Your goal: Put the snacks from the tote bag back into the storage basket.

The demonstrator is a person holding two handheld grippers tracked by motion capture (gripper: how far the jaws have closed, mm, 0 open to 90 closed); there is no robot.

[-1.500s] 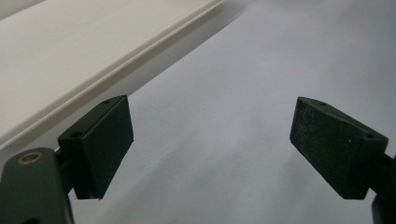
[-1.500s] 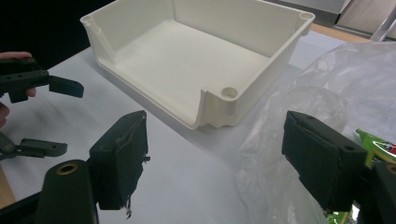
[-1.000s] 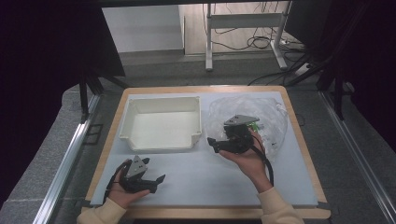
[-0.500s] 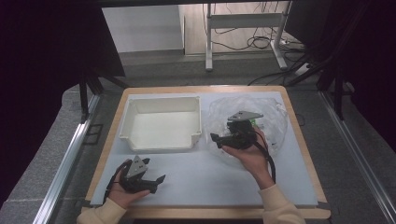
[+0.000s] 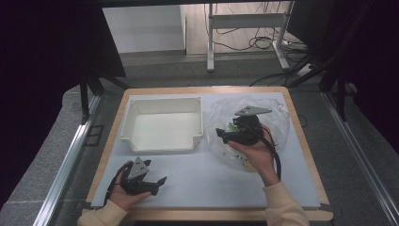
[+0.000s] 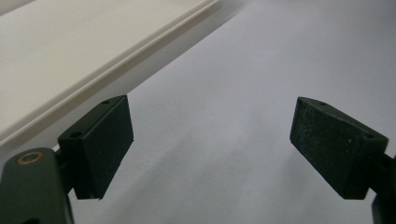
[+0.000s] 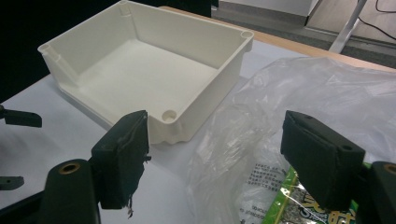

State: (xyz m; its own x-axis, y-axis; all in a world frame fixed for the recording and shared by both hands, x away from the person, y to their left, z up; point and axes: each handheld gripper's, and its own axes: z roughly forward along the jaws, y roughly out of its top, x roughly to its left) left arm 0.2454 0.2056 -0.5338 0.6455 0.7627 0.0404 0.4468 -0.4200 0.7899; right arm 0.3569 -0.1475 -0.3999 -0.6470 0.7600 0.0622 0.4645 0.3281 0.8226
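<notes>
Plastic bag, clear, crumpled, green packets inside, laid on mat right of white tray; right gripper held over it, spread. Left gripper spread, nothing held.

gripper: jaws apart | over clear bag, green packet | white tray beside

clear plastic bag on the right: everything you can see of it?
The clear plastic bag lies crumpled on the white mat, right of the white tray, close to its corner. Thin, glossy, wrinkled film; inside, a green printed packet. The right gripper hovers over it, fingers open, nothing held.
</notes>
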